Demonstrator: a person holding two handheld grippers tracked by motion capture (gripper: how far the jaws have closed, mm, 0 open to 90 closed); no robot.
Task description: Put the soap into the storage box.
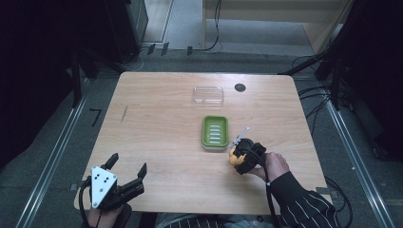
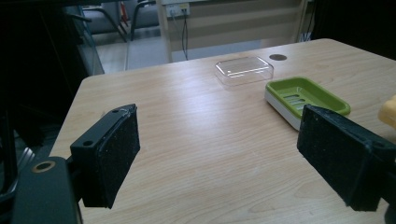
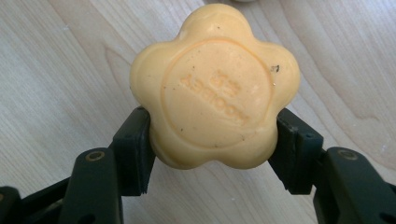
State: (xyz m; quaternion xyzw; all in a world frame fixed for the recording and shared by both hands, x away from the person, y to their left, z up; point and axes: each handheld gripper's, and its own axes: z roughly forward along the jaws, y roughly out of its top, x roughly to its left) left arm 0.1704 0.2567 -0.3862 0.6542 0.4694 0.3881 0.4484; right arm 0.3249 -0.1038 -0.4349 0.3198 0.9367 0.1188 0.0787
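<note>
A yellow flower-shaped soap [image 3: 215, 88] sits between the jaws of my right gripper [image 3: 212, 140], which is shut on its two sides just above the wood. In the high view that right gripper [image 1: 236, 154] and the soap [image 1: 233, 159] are right of the green soap dish [image 1: 215, 132]. The clear plastic lid [image 1: 208, 95] lies farther back. My left gripper [image 1: 127, 167] stands open at the near left corner, nothing between its fingers [image 2: 109, 154]. The left gripper view has the soap dish [image 2: 306, 95], the lid [image 2: 243, 70] and an edge of the soap [image 2: 388, 112] at the right.
The wooden table [image 1: 157, 133] has a dark round grommet [image 1: 240, 87] at the back right. Cables and metal rails run on the floor around the table. A striped sleeve [image 1: 304, 204] reaches in over the near right edge.
</note>
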